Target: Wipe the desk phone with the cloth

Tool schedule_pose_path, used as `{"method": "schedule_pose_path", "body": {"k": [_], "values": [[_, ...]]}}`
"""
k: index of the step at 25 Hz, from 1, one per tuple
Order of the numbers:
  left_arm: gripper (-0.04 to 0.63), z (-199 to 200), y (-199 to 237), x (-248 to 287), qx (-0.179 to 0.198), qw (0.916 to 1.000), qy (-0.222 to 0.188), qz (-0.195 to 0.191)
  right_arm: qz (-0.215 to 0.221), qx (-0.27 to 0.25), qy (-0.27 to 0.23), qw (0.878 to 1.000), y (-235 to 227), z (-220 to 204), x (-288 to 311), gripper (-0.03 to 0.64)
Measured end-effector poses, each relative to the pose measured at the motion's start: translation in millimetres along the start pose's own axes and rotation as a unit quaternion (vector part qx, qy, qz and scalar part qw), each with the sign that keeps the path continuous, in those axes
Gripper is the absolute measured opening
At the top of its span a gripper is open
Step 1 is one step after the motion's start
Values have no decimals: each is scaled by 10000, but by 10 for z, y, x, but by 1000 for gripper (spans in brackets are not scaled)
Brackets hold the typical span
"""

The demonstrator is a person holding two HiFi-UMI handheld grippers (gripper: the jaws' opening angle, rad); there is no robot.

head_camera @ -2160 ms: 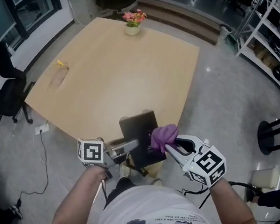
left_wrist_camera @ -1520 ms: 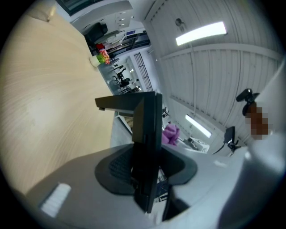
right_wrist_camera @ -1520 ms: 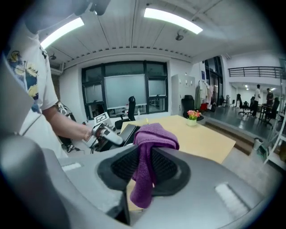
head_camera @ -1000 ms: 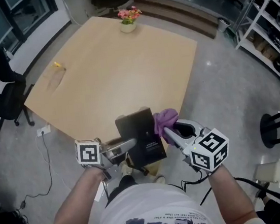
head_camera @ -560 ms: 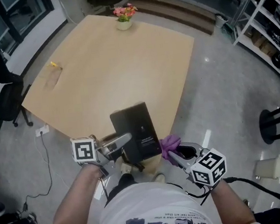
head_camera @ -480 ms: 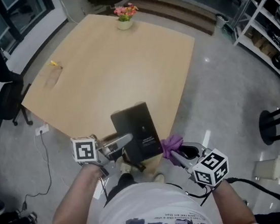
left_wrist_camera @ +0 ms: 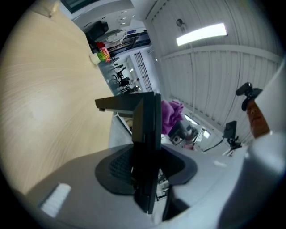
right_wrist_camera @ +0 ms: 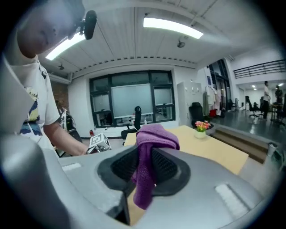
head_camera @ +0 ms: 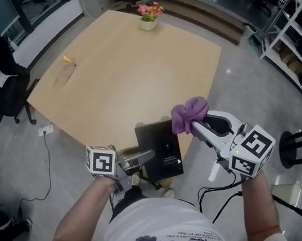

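Slippage was the main risk: left gripper (head_camera: 146,156) clamped the desk phone (head_camera: 160,146) edge-on at the near edge of the table (head_camera: 122,71); right gripper (head_camera: 194,123), clamped on the purple cloth (head_camera: 188,113) beside it, could push it loose.

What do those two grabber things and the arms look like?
The left gripper and right gripper are silver-grey with dark ribbed pads; each carries a white cube with black square markers. A black cable runs from the right one. The person wears a white short-sleeved T-shirt with a print.
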State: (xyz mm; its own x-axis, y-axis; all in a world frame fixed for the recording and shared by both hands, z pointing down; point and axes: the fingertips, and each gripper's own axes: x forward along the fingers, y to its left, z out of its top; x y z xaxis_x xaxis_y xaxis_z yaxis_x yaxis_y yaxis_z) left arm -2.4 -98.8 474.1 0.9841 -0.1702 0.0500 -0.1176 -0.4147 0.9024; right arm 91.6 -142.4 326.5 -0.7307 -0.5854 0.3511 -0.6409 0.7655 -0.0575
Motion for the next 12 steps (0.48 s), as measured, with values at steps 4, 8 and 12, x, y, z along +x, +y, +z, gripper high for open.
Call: {"method": "schedule_pose_path", "body": {"k": [4, 8, 12], "values": [[175, -61, -20, 45, -2, 9999, 146, -17, 893, -403, 12, 9952, 131, 214, 279, 87], [175, -134, -78, 85, -26, 9996, 278, -56, 1746, -500, 156, 9832, 174, 242, 478, 87], [175, -110, -92, -83, -23, 9989, 461, -84, 2613, -557, 613, 9617, 380, 142, 901, 87]]}}
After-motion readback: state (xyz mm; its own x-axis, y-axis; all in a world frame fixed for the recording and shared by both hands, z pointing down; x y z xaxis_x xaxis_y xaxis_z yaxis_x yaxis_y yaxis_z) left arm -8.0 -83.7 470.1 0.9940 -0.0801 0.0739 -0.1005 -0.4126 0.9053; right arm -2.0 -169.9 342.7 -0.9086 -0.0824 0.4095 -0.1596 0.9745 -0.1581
